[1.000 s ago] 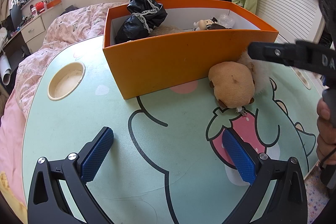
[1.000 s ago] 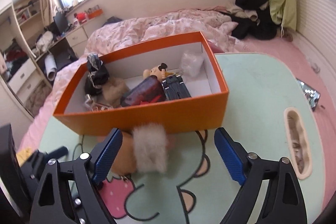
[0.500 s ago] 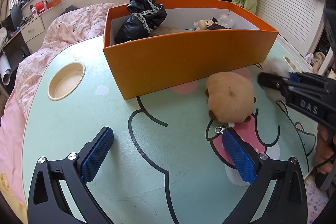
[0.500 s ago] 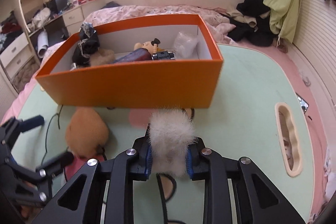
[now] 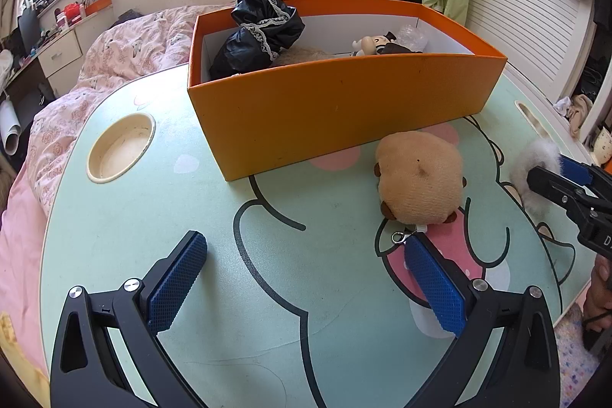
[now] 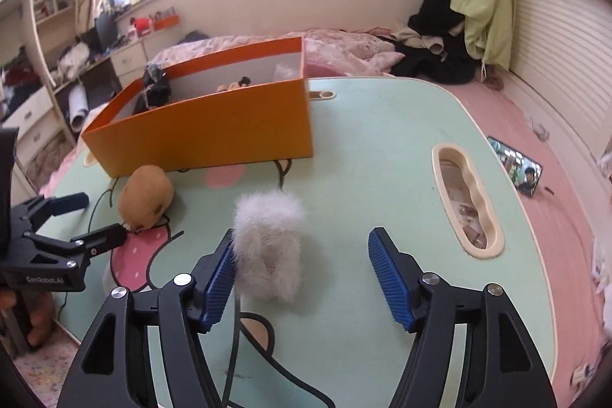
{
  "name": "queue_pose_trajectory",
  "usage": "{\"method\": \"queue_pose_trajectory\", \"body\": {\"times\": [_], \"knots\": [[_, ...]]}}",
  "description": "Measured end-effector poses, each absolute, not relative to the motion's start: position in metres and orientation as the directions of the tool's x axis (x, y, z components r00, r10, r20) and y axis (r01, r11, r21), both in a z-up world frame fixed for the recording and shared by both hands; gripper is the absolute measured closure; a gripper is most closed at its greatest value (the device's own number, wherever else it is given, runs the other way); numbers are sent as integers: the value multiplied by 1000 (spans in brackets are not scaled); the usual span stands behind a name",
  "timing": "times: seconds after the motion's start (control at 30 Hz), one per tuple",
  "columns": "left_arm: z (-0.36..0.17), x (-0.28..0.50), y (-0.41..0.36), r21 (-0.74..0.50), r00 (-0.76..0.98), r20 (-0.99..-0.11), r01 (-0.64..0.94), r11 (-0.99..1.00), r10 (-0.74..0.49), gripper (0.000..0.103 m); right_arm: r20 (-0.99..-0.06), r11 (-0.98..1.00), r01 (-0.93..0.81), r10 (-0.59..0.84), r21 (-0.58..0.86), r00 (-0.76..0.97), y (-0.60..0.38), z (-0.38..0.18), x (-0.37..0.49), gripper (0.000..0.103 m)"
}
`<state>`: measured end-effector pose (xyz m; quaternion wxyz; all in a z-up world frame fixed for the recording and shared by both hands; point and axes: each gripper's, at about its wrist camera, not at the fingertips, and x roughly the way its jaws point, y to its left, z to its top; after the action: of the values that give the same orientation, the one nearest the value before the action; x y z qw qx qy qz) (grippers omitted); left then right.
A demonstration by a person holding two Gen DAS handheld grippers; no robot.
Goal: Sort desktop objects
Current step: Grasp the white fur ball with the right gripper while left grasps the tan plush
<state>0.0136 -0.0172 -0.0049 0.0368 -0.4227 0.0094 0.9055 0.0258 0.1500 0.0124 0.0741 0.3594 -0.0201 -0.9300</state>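
A fluffy white pom rests on the mint table, leaning against the left pad of my right gripper. Its jaws are opening, and the right pad stands well apart from the fur. In the left wrist view the pom and the right gripper sit at the right edge. A brown plush toy lies beside the orange box, just beyond my left gripper, which is open with nothing between its fingers. The box holds a black bag, a small figure and other items.
A round cup recess sits at the table's left, and a long slot recess at its right. A phone lies on the pink floor beyond the table edge. A pink bed stands behind the box. A hand shows at the lower right.
The right gripper shut on the white pom, pulled it away from the box and the brown plush toward the table's near right, and its jaws have now parted. The left gripper stayed still.
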Motion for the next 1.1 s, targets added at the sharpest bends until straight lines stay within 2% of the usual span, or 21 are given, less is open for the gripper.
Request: {"method": "queue_pose_trajectory", "body": {"times": [0.37,0.4,0.43,0.5,0.67,0.73,0.8,0.93,0.97,1.0,1.03,1.1], "knots": [[-5,14,-17,-11,-640,-766,-76,-997,57,0,-688,-982,179,-85,-66,-721,109,7,26,35],[-4,14,-16,-11,-639,-767,-77,-997,58,0,-685,-978,196,-99,-65,-722,107,7,26,44],[-3,14,-15,-18,-640,-766,-82,-996,66,0,-682,-974,219,-125,-53,-720,106,6,27,62],[1,15,-17,-50,-647,-756,-97,-994,101,0,-675,-970,240,-149,-43,-723,106,5,31,78],[25,9,-20,-201,-680,-691,-143,-969,244,0,-652,-988,151,-102,-20,-752,120,6,35,79],[30,-1,-12,-225,-669,-692,-160,-961,273,0,-626,-994,104,-92,18,-775,133,10,39,79],[30,-11,6,-176,-650,-716,-185,-967,255,0,-606,-997,66,-78,43,-791,142,13,43,79],[23,-19,42,-2,-651,-742,-242,-970,164,2,-602,-997,40,-73,69,-795,149,14,43,79],[20,-21,47,29,-650,-746,-246,-969,143,13,-605,-997,40,-74,69,-793,150,14,42,79],[15,-21,51,51,-645,-754,-249,-967,126,38,-606,-997,41,-75,69,-792,150,14,42,79],[11,-23,52,50,-631,-766,-252,-967,125,54,-608,-997,43,-75,68,-791,150,14,42,79],[12,-21,47,-2,-633,-755,-258,-966,170,55,-609,-997,42,-74,66,-790,150,14,42,79]]}}
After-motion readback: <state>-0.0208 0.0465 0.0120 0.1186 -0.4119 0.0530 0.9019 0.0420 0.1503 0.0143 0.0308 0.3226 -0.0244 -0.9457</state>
